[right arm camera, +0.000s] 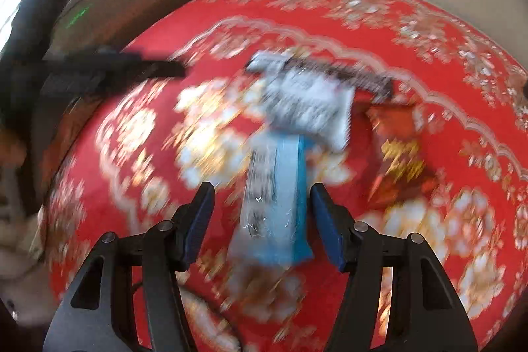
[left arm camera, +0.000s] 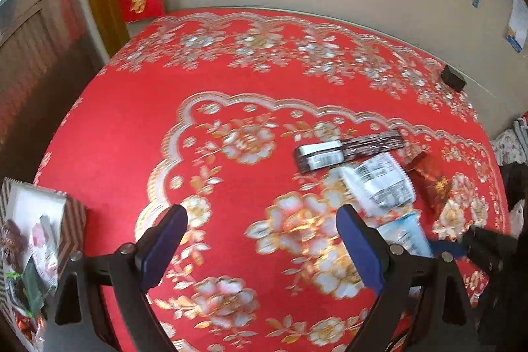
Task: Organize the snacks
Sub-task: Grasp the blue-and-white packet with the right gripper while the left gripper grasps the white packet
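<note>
— Snacks lie in a loose cluster on the red floral tablecloth (left arm camera: pixel 132 121): a dark striped bar (left arm camera: pixel 351 148), a white packet (left arm camera: pixel 379 183), a red wrapper (left arm camera: pixel 429 178) and a light-blue packet (right arm camera: pixel 277 203).

— And the grippers?

— The left gripper (left arm camera: pixel 260 244) hangs spread wide over bare cloth, holding nothing. The right gripper (right arm camera: pixel 262 220) has its jaws parted on either side of the blue packet; the blur hides any contact. A box of snacks (left arm camera: pixel 39 240) sits at the table's left edge.
</note>
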`<state>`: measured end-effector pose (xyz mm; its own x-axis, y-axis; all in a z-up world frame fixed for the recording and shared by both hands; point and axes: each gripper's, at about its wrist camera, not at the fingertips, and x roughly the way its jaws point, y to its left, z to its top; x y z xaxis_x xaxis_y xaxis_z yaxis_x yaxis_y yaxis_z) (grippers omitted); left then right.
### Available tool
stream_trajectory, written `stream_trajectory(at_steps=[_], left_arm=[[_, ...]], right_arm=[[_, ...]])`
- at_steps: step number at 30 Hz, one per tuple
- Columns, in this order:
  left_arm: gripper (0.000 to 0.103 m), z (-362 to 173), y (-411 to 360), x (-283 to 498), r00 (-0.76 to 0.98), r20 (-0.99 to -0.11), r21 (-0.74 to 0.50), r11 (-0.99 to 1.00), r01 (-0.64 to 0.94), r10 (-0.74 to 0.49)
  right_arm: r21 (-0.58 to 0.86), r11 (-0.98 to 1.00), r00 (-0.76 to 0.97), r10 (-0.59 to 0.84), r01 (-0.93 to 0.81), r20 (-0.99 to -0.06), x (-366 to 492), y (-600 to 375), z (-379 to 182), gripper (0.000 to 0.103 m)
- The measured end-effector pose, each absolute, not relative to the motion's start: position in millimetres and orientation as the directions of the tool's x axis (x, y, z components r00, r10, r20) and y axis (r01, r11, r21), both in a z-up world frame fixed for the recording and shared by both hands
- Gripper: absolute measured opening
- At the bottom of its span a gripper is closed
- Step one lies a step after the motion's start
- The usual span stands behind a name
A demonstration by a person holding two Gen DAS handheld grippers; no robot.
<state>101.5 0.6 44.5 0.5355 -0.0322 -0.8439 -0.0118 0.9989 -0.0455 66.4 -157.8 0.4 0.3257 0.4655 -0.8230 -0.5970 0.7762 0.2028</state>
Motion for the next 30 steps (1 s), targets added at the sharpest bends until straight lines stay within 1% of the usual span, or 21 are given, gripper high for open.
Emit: stream_trajectory(at_steps=[2, 5, 7, 9, 11, 13, 14, 15, 17, 20, 24, 27, 30], left_arm=[[0.093, 44.9, -11.0, 105.2, 0.539, -0.841, -0.047, 0.999, 0.024, -0.053], [0.093, 44.2, -33.8, 114.5, 0.535, -0.840, -0.044, 0.995, 0.094, -0.088], [0.093, 43.9, -42.3, 120.3, 0.533, -0.842, -0.031, 0.994, 0.108, -0.084], [0.093, 43.6, -48.6, 124.4, 0.531, -0.842, -0.034, 0.992, 0.123, -0.095], [0.093, 42.9, -54.2, 128.2, 0.524, -0.846, -0.033, 0.990, 0.140, -0.103], [0.093, 41.6, -59.9, 131.5, 0.511, -0.851, -0.037, 0.984, 0.175, -0.123], [0.093, 39.4, -62.4, 132.1, 0.504, -0.853, -0.041, 0.980, 0.193, -0.135], [0.093, 37.6, -65.5, 133.5, 0.493, -0.857, -0.046, 0.976, 0.214, -0.149], [0.093, 34.8, -71.8, 135.2, 0.472, -0.864, -0.056, 0.965, 0.257, -0.176], [0.093, 34.1, -81.1, 137.6, 0.470, -0.859, -0.053, 0.949, 0.310, -0.202], [0.093, 26.9, -102.5, 144.0, 0.411, -0.877, -0.048, 0.895, 0.443, -0.250], [0.093, 17.6, -115.2, 147.4, 0.391, -0.894, 0.008, 0.867, 0.499, -0.217], [0.093, 9.8, -119.7, 149.9, 0.369, -0.904, 0.015, 0.848, 0.529, -0.215]], right_arm=[[0.207, 0.779, 0.351, 0.481, -0.592, -0.804, 55.4, -160.5, 4.7, 0.060], [0.214, 0.824, 0.420, 0.469, -0.524, -0.777, 51.0, -169.3, 10.6, 0.061], [0.205, 0.849, 0.459, 0.448, -0.487, -0.767, 53.7, -168.1, 11.0, 0.068], [0.144, 0.876, 0.486, 0.384, -0.460, -0.785, 60.4, -156.0, 6.7, 0.069], [0.100, 0.880, 0.495, 0.352, -0.464, -0.794, 61.7, -146.3, 1.6, 0.069], [0.077, 0.884, 0.492, 0.327, -0.461, -0.807, 63.2, -142.3, -3.5, 0.058], [0.047, 0.888, 0.514, 0.308, -0.458, -0.801, 62.8, -141.5, -2.6, 0.036], [0.041, 0.889, 0.516, 0.302, -0.457, -0.801, 60.9, -144.2, -2.2, 0.028], [0.069, 0.898, 0.514, 0.309, -0.434, -0.800, 54.7, -157.4, -1.5, 0.028], [0.067, 0.910, 0.523, 0.293, -0.409, -0.800, 33.1, -179.8, -4.6, 0.029], [0.113, 0.921, 0.520, 0.308, -0.373, -0.797, 8.5, -205.7, -6.4, 0.029], [0.157, 0.924, 0.516, 0.329, -0.348, -0.791, -5.0, -221.6, -7.1, 0.029], [0.178, 0.925, 0.516, 0.339, -0.336, -0.786, -5.7, -226.6, -7.6, 0.028]])
